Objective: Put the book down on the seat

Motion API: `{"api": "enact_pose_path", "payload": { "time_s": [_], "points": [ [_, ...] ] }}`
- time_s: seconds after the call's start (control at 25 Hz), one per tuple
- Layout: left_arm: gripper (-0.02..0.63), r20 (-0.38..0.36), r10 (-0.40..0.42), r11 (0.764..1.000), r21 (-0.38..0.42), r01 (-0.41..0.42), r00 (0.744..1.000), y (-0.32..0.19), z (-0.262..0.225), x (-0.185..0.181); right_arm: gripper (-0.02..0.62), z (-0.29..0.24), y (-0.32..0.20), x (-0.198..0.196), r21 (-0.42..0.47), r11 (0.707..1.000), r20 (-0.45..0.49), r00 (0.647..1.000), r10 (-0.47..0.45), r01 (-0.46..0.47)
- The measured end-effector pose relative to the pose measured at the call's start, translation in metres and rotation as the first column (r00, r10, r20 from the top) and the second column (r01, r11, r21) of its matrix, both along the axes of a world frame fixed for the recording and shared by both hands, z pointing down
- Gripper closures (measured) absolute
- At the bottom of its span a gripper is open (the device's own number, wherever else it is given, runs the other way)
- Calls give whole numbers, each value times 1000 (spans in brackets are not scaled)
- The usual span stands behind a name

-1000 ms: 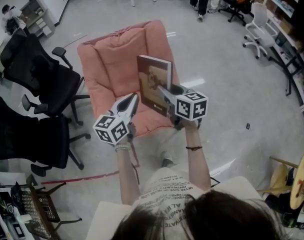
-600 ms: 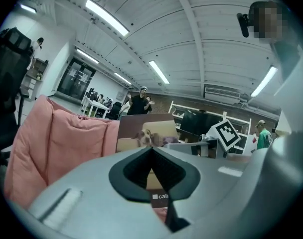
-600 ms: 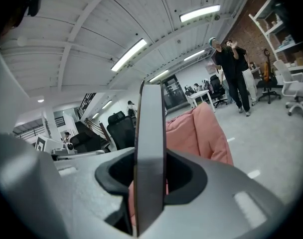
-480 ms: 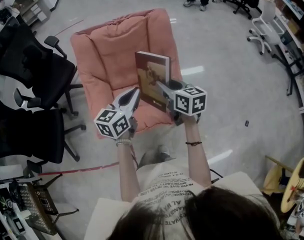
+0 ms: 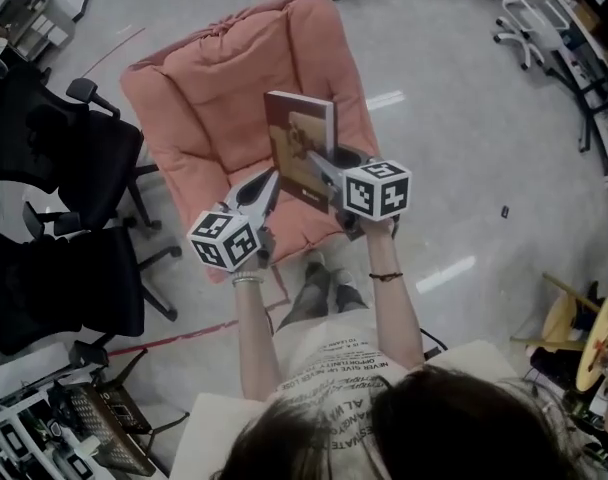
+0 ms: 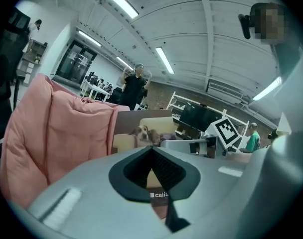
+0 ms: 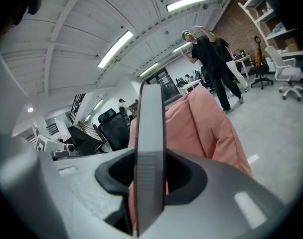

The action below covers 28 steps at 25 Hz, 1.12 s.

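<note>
A book (image 5: 299, 148) with a brown cover and a dog picture stands upright over the pink cushioned seat (image 5: 209, 108). My right gripper (image 5: 317, 160) is shut on its lower edge, and the book (image 7: 150, 148) shows edge-on between the jaws, with the pink seat (image 7: 206, 128) behind. My left gripper (image 5: 271, 176) hangs just left of the book, shut with nothing in it. From the left gripper view the book's cover (image 6: 141, 133) shows past the shut jaws (image 6: 152, 149), beside the pink cushion (image 6: 57, 133).
Two black office chairs (image 5: 54, 138) (image 5: 44, 288) stand left of the pink seat. A white chair (image 5: 532, 13) and shelving are at the far right. The person's feet (image 5: 324, 273) are at the seat's front edge. A person (image 7: 211, 59) stands far off.
The person has stepped closer to the pink seat; both grippers and the upright book now hang further over its cushion. The grip on the book is the same.
</note>
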<state>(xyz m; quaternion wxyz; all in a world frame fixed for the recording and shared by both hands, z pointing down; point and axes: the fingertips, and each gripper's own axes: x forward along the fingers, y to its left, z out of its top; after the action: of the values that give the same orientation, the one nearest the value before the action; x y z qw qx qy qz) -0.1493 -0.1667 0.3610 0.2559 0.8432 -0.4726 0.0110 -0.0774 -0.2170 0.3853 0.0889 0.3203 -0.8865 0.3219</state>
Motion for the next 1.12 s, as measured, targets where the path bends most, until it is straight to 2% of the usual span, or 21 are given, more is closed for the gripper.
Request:
{"api": "enact_pose_path", "payload": {
  "time_s": [0.28,0.44,0.76,0.96,1.12],
  "points": [
    [609,-24,43,996,-72,-44,999,-21,43,-15,448,38,-28,-19,-32,999,-50,999,2,-4],
    [609,-61,35,996,-77,-40,998,-42,61,-27,448,62,-47,-30,-50,999,-61,998,-6,3],
    [609,-54,57,990,-126,-63,997,-69,99,-15,448,105,-75,-20,-88,996,-76,997,-30,24],
    [609,-47,51,989,-139,-57,998,-90,148,-23,446,154,-105,-25,-96,995,-61,997,-39,33],
    [609,-56,15,983,-181,-25,998,-85,199,-36,448,205,-99,-41,-135,989,-48,996,-69,62]
  ]
}}
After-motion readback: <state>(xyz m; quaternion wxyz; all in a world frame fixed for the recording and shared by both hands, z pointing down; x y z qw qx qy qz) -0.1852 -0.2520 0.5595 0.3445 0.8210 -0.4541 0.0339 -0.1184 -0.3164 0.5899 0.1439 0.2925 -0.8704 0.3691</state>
